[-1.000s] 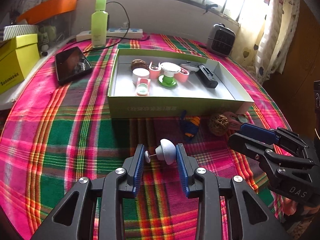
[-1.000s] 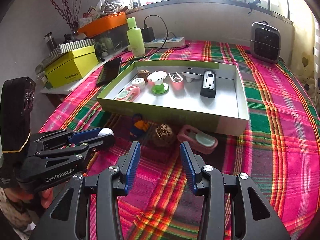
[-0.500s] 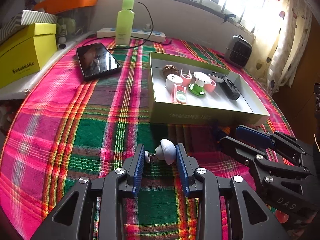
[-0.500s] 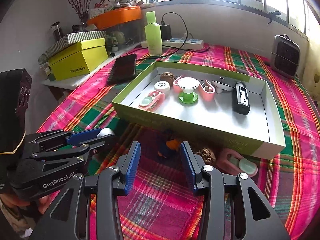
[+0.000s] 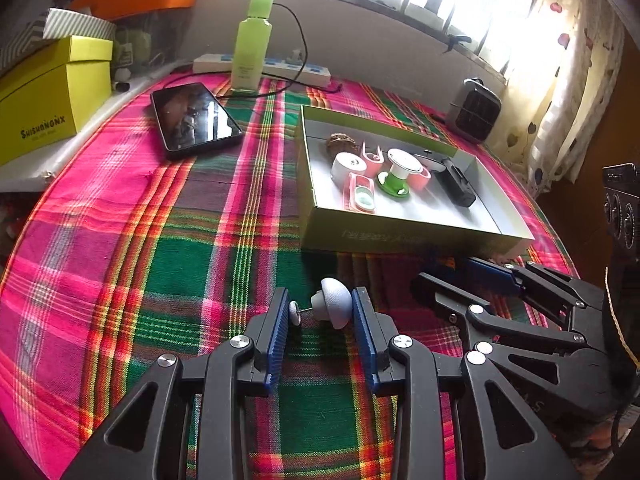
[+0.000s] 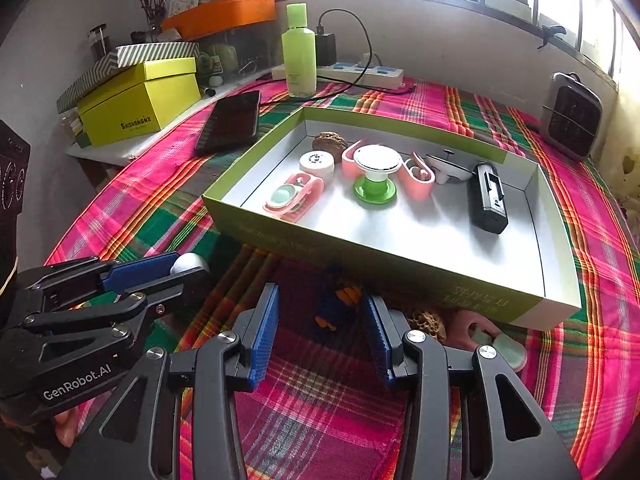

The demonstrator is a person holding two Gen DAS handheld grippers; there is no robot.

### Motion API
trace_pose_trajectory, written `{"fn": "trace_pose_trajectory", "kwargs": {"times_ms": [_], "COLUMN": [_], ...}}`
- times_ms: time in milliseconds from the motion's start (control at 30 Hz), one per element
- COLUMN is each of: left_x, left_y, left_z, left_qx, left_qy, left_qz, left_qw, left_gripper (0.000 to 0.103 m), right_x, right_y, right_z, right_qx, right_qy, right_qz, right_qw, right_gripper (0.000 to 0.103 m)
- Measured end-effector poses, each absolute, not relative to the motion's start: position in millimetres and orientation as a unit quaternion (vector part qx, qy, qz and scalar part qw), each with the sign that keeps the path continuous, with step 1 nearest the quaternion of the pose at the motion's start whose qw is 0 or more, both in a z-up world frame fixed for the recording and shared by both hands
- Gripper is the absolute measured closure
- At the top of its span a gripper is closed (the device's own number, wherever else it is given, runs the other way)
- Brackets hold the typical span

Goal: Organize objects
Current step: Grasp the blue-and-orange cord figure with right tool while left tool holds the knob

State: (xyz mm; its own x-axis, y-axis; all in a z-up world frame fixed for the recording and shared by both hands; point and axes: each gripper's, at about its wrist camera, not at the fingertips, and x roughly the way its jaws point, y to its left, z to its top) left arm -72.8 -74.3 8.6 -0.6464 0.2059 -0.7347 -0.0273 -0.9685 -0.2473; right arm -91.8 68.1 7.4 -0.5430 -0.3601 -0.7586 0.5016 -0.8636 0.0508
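My left gripper is shut on a small white mushroom-shaped piece, its dome against the right pad and its pin disc against the left. It hangs above the plaid cloth, left of the green box. In the right wrist view the left gripper sits at lower left with the white piece at its tips. My right gripper stands open just before the box's front wall. A blue and orange toy lies on the cloth between its fingers, untouched. The right gripper shows at the right.
The box holds a walnut, a white round case, pink cases, a green-footed stand and a black device. Another walnut and a pink case lie before it. Phone, bottle, yellow box and heater stand behind.
Both grippers have slid left across the table, so the box now sits further right. The blue toy has come between the right fingers. The left gripper still holds the white piece.
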Motion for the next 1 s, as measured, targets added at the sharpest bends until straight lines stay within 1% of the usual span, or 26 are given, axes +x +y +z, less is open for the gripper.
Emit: {"fn": "trace_pose_trajectory", "kwargs": {"times_ms": [67, 100, 133, 200, 300, 400, 567, 733, 1000], "left_x": [-72.9, -72.9, -73.0, -73.0, -73.1, -73.0, -73.1, -73.1, -73.3], "left_y": [-74.6, -74.7, -74.4, -74.5, -74.5, -74.5, -74.3, -74.5, -73.9], "left_z": [8.6, 8.6, 8.7, 8.7, 8.7, 8.7, 8.7, 8.7, 8.8], "left_qx": [-0.416, -0.415, -0.415, -0.415, -0.415, -0.415, -0.415, -0.415, -0.416], "left_qy": [-0.108, -0.108, -0.109, -0.108, -0.109, -0.109, -0.108, -0.109, -0.107], "left_qz": [0.901, 0.901, 0.901, 0.901, 0.901, 0.901, 0.901, 0.901, 0.901], "left_qw": [0.065, 0.065, 0.065, 0.065, 0.065, 0.066, 0.065, 0.065, 0.065], "left_gripper": [0.073, 0.073, 0.073, 0.073, 0.073, 0.073, 0.073, 0.073, 0.073], "right_x": [-91.4, -90.5, -89.5, -88.3, -88.0, -85.8, -86.4, -86.8, -86.3], "right_y": [66.3, 65.3, 65.0, 65.7, 68.6, 68.7, 68.3, 64.2, 62.0], "right_z": [7.3, 7.2, 7.0, 8.0, 7.8, 7.6, 5.3, 3.2, 3.1], "right_qx": [0.409, 0.409, 0.409, 0.407, 0.407, 0.41, 0.416, 0.419, 0.418], "right_qy": [0.094, 0.098, 0.101, 0.102, 0.094, 0.087, 0.09, 0.1, 0.11], "right_qz": [-0.874, -0.875, -0.875, -0.876, -0.875, -0.868, -0.868, -0.867, -0.869], "right_qw": [0.243, 0.241, 0.24, 0.239, 0.243, 0.266, 0.258, 0.251, 0.243], "right_gripper": [0.06, 0.062, 0.067, 0.073, 0.078, 0.078, 0.078, 0.073, 0.073]}}
